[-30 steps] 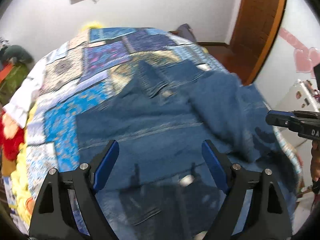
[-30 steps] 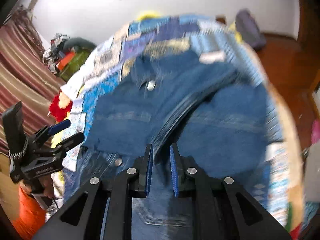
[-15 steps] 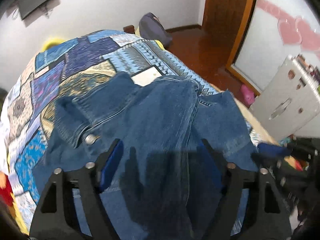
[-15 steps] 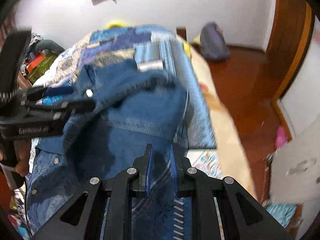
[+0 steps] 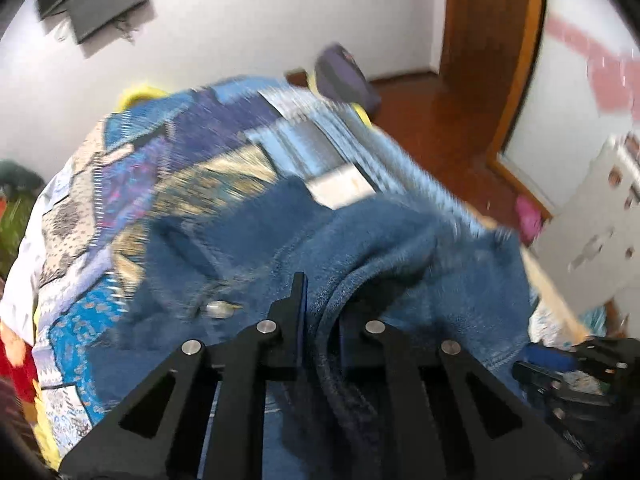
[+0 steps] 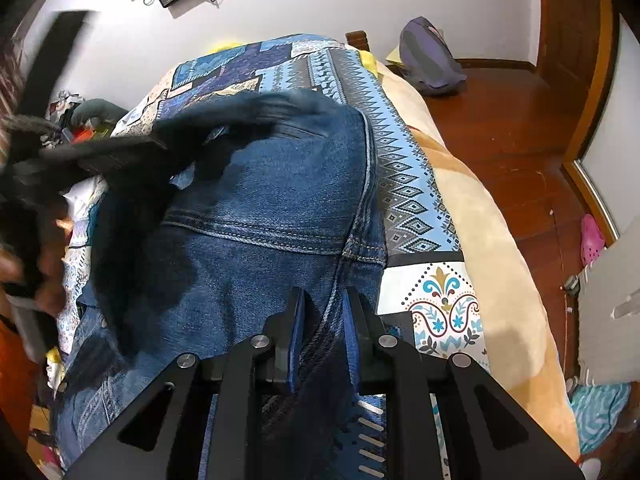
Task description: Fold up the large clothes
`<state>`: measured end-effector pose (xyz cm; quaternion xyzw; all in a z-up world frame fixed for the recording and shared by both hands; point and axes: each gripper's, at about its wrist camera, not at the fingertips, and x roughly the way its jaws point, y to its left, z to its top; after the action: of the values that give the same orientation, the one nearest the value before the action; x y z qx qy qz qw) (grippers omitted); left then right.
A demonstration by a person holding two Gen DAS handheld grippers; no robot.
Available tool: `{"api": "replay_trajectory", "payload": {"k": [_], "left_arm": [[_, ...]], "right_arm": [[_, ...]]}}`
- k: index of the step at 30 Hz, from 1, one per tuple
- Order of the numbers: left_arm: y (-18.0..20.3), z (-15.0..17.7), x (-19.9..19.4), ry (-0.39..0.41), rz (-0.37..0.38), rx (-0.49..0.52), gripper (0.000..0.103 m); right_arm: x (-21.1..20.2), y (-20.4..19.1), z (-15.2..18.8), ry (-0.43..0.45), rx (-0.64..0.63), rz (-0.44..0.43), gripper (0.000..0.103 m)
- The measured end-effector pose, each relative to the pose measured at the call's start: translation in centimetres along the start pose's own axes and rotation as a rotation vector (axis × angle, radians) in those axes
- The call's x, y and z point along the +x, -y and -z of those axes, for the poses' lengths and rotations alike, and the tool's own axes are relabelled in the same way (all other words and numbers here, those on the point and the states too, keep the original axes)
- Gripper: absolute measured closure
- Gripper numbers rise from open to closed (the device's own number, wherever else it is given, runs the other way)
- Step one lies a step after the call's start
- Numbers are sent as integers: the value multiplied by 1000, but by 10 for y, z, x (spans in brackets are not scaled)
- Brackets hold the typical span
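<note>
One denim jacket (image 6: 280, 200) lies on the bed (image 6: 500, 280), over its patchwork bedspread (image 5: 132, 184), reaching close to the bed's right edge. Two hand-held grippers work it. The left hand-held gripper (image 5: 322, 312) has just been closing and now pinches a raised fold of denim. The right hand-held gripper (image 6: 322, 320) is pressed together on the jacket's seam (near the bed's right edge). Beyond that edge lies bare wooden floor (image 6: 520, 128).

Both wrist views close, angled down, sharing denim jacket (image 5: 360, 248) on bed (image 6: 420, 184)
</note>
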<state>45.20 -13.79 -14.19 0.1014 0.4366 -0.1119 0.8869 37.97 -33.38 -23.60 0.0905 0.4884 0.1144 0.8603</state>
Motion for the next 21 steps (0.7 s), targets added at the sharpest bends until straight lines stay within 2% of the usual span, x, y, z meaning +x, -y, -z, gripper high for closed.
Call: {"api": "replay_trajectory", "payload": {"k": [3,5,7,10,13,14,15,16,17,18,20,21], "left_arm": [[-35,7,-36,57,-31,-32,91],[-55,20,-50,56,-21,-59,91],[-77,47,-55,16,-15,-86,89],[-93,94,-45,-66,-42,-90,82],[-114,149,-24,-207,-24,-164,57],[-122,165,-19,-238,4,-212,44],[-134,181,-16,-248,32,-287,35],[-140,187,-16,-241,47,-323,32],[-148,193,-20,-233,74,-374,29],[-152,193,-22,-232,88,-394,28],[-155,187,-26,-228,103,-404,28],[-154,179,-29,-219,96,-389,28]], "right_arm": [[1,-1,-1,-8,1,0,87],[3,-2,-4,-11,4,0,87],[3,-4,-5,-12,2,-4,86],[4,-9,-2,-22,-11,9,75],[6,-15,2,-10,-40,42,72],[6,-16,4,-10,-46,50,70],[6,-18,4,-13,-53,62,67],[6,-19,5,-16,-55,70,65],[6,-20,7,-21,-58,90,54],[6,-21,7,-29,-58,139,36],[7,-19,8,-26,-55,186,21],[6,-16,10,-27,-45,181,20]]}}
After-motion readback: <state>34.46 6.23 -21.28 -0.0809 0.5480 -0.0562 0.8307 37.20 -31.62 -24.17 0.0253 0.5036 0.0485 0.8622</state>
